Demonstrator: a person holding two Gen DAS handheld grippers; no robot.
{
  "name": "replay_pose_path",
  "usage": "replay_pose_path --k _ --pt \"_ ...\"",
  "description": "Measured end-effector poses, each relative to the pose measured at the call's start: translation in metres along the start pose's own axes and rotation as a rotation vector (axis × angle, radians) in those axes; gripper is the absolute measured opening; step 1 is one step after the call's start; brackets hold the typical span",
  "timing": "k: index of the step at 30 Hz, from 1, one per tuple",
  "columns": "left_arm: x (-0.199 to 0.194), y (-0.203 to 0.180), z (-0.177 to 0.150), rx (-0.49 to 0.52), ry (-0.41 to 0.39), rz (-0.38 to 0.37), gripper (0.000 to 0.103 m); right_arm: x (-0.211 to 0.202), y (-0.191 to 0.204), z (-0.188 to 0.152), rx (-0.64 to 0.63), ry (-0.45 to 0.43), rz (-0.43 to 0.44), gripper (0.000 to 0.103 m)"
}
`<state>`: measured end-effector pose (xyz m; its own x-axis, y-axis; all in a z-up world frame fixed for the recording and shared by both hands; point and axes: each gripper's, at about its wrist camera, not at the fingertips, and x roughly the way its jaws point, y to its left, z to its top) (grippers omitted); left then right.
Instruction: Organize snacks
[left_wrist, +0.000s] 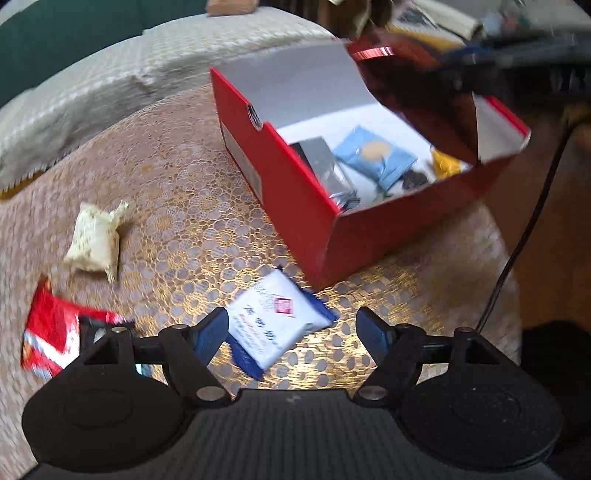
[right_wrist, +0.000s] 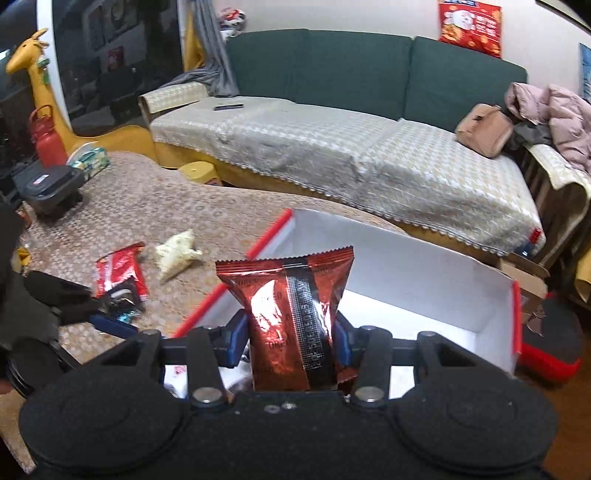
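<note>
Right wrist view: right gripper (right_wrist: 291, 338) clamps shiny red foil snack pouch (right_wrist: 291, 314) over red cardboard box (left_wrist: 295, 206), several snacks inside. Left gripper (left_wrist: 291, 328) fingers spread above white-blue packet (left_wrist: 277, 321); cream packet (left_wrist: 96, 240) at 10 o'clock and red wrapper (left_wrist: 51, 336) at 9 left on desk.

A: The red packet (right_wrist: 295, 325) looks like glossy foil, crinkled and throwing back the light. And the box (left_wrist: 295, 192)?

B: Smooth red cardboard outside, matt white inside. The cloth (left_wrist: 177, 177) on the bench is a textured gold-patterned weave.

A: The white packet (left_wrist: 273, 321) at six o'clock?

B: Smooth plastic film. The fingers (left_wrist: 210, 332) look like matt blue plastic.
</note>
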<state>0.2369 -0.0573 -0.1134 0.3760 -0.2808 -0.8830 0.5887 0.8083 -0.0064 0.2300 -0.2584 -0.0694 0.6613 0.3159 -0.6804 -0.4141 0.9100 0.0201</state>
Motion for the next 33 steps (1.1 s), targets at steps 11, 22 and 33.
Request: replay_pose_path --k 11,22,33 --pt "0.041 0.014 0.0 0.234 0.135 -0.054 0.076 0.03 0.0 0.008 0.019 0.028 0.022 0.046" --pt "0.051 0.016 0.008 0.258 0.096 -0.047 0.077 0.038 -0.007 0.007 0.036 0.038 0.023 0.046" --pt "0.038 0.014 -0.006 0.052 0.038 -0.021 0.062 0.034 -0.013 0.0 0.078 0.037 0.007 0.046"
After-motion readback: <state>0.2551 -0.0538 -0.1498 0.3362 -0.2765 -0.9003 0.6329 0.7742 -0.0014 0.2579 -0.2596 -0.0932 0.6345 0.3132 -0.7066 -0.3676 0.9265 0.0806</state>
